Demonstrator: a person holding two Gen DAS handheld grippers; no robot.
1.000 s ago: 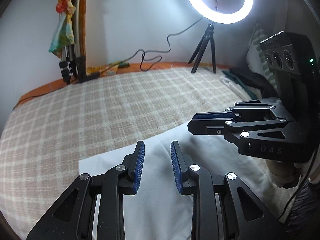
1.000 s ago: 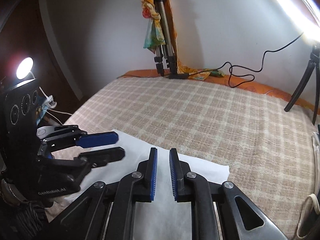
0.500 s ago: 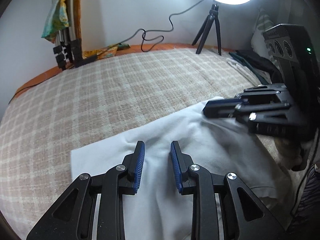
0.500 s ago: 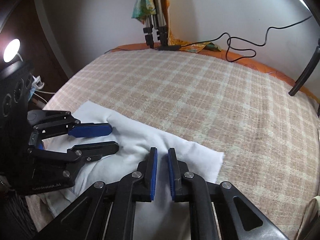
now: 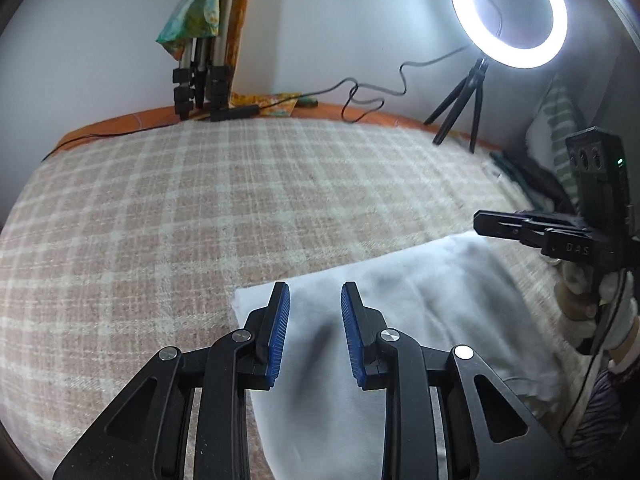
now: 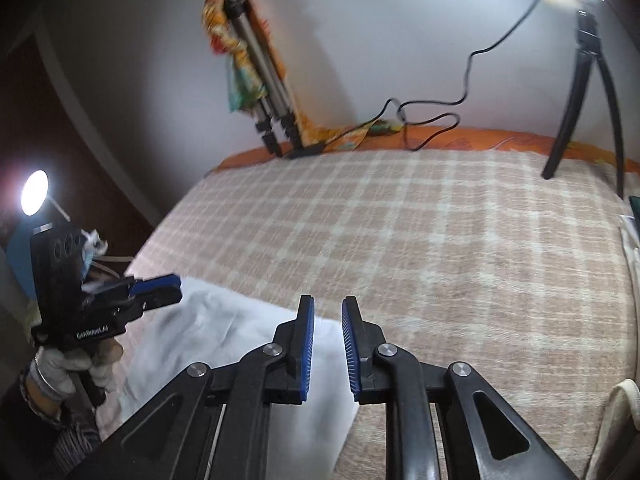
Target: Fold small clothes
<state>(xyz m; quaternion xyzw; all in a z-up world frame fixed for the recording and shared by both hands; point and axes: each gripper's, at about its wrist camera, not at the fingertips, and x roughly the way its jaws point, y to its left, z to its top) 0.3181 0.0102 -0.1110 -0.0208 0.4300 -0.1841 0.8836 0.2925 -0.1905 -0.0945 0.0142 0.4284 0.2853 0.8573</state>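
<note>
A white cloth [image 5: 400, 320] lies spread on the plaid blanket [image 5: 200, 220], near its front edge. My left gripper [image 5: 315, 292] hovers over the cloth's left end, open, with nothing between its blue pads. In the right wrist view the same cloth [image 6: 224, 332] runs from under my right gripper [image 6: 328, 304] toward the left gripper [image 6: 160, 288]. The right gripper's jaws are opening, with a narrow gap and nothing pinched between them. It hangs over the cloth's right end. From the left wrist view the right gripper [image 5: 496, 226] sits just past the cloth's far right corner.
A lit ring light [image 5: 508, 12] on a small tripod stands at the back right, its cable [image 5: 360, 96] trailing along the orange sheet. A folded tripod [image 5: 200, 80] draped in colourful fabric leans on the wall. Dark clothes [image 5: 532, 180] lie at the right; a gloved hand [image 6: 60, 364] holds the left gripper.
Both grippers have drawn apart toward the cloth's two ends. The cloth, bunched half a second ago, now lies flatter. The right gripper's jaws have widened a little.
</note>
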